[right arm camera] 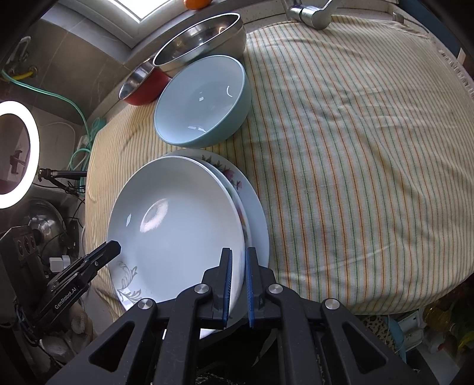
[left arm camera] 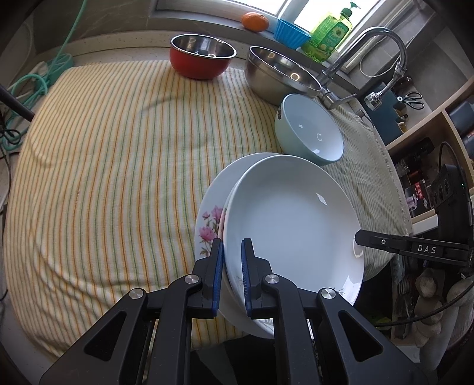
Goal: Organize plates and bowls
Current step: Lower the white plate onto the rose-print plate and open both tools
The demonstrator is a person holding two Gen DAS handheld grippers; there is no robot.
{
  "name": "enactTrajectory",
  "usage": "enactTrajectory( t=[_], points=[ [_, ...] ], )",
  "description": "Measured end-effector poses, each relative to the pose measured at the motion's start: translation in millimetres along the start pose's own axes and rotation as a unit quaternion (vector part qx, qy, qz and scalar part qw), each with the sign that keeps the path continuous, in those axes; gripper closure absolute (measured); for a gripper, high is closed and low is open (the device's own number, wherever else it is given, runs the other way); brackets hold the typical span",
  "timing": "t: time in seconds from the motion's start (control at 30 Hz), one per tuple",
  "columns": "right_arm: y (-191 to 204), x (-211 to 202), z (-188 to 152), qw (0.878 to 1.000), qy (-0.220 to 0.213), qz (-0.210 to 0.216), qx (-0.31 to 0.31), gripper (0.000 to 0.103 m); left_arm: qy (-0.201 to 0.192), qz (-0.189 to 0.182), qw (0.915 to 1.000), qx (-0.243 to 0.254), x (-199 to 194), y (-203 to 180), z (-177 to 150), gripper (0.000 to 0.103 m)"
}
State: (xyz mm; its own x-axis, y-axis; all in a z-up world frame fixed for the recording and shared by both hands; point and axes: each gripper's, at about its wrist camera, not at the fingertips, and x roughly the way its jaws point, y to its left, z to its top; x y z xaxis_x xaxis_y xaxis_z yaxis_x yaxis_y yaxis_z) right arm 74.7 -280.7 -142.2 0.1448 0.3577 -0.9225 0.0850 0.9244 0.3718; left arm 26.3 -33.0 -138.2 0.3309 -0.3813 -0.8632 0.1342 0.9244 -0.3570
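Observation:
A plain white plate with a grey leaf print lies over a floral plate on the striped cloth. My left gripper is shut on the white plate's near rim. In the right wrist view it reaches that plate from the left. My right gripper is shut on the opposite rim, and its tip shows in the left wrist view. Whether the white plate rests on the floral one I cannot tell. A light blue bowl stands just behind the plates.
A steel bowl and a red bowl stand at the back of the cloth. The faucet, a green soap bottle, a blue cup and an orange line the window side. Shelves flank the counter.

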Motion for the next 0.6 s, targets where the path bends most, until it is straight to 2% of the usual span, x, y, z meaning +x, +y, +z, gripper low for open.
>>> enactTrajectory(
  t=[0.6],
  points=[
    [2.1,-26.0,-0.3,0.999,-0.031,-0.011,-0.011,0.094,-0.03,-0.011,0.9993,-0.018,-27.8,7.6,18.8,0.094]
  ],
)
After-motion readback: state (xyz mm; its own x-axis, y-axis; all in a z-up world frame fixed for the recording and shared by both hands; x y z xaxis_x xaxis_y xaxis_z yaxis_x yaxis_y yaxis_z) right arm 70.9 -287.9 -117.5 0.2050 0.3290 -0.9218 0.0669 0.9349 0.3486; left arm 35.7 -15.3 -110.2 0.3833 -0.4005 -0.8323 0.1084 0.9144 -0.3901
